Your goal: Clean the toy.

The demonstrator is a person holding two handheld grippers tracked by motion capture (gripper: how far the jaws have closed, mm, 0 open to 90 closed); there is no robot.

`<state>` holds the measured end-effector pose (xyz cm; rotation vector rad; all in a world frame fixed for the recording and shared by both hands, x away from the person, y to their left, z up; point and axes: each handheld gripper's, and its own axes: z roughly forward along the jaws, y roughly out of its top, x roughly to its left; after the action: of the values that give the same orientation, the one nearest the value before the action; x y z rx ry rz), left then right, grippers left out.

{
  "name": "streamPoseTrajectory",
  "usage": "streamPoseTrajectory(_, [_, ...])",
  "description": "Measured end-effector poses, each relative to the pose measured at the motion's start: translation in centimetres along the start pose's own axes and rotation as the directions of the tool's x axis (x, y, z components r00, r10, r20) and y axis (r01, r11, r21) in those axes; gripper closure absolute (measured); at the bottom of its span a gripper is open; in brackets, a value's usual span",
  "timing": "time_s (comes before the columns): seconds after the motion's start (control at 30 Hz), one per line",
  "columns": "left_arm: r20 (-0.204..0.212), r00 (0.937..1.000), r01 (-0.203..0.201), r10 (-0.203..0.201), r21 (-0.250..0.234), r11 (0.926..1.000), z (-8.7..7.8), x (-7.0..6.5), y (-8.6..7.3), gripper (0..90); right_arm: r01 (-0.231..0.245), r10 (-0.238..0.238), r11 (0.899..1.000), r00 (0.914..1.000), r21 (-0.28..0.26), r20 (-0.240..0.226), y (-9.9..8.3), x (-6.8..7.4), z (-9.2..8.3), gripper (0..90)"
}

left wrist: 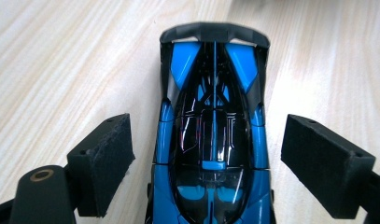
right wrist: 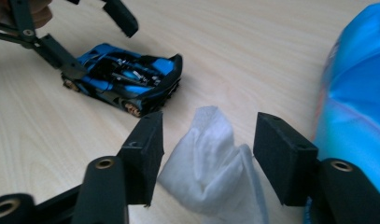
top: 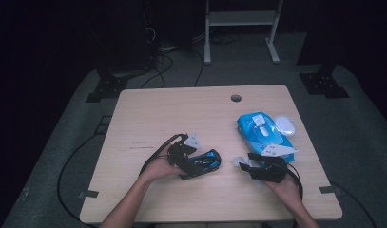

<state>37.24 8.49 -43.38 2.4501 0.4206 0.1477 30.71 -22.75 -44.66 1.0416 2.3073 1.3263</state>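
Toy car, blue and black, sits on the table between the left gripper's jaws; the pads stand clear of its flanks, no grip. Right gripper likewise wide, a crumpled white wipe lying loose between its pads, beside the blue wipe pack. Step in hand, by my reading: wiping the car, both things let go. Next move calls for closing on wipe and car again.
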Motion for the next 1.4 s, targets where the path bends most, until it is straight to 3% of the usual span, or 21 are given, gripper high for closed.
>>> streamPoseTrajectory(0.27, [-0.025,0.9997,0.006,-0.006,-0.024,0.9997,-0.7,0.0,-0.5,14.4,-0.003,0.004,0.999,0.9998,-0.049,0.022,0.2,-0.4,-0.8,39.6])
streamPoseTrajectory(0.53, [-0.044,0.9988,0.019,-0.022,-0.054,0.9984,-1.7,0.0,-1.5,14.4,-0.004,0.005,0.998,0.9999,-0.066,0.01,0.3,-0.4,-1.3,39.6])
streamPoseTrajectory(0.9, [-0.084,0.9952,0.042,-0.049,-0.076,0.9962,-3.3,-0.1,-3.3,12.0,-0.008,0.008,0.998,1.0,-0.068,0.001,0.3,-0.4,-1.4,39.0])
streamPoseTrajectory(1.4, [-0.124,0.9869,0.087,-0.103,-0.129,0.9878,-4.9,-0.3,-5.8,11.9,-0.009,0.008,0.998,0.9999,-0.069,-0.014,0.1,-0.5,-1.5,38.7])
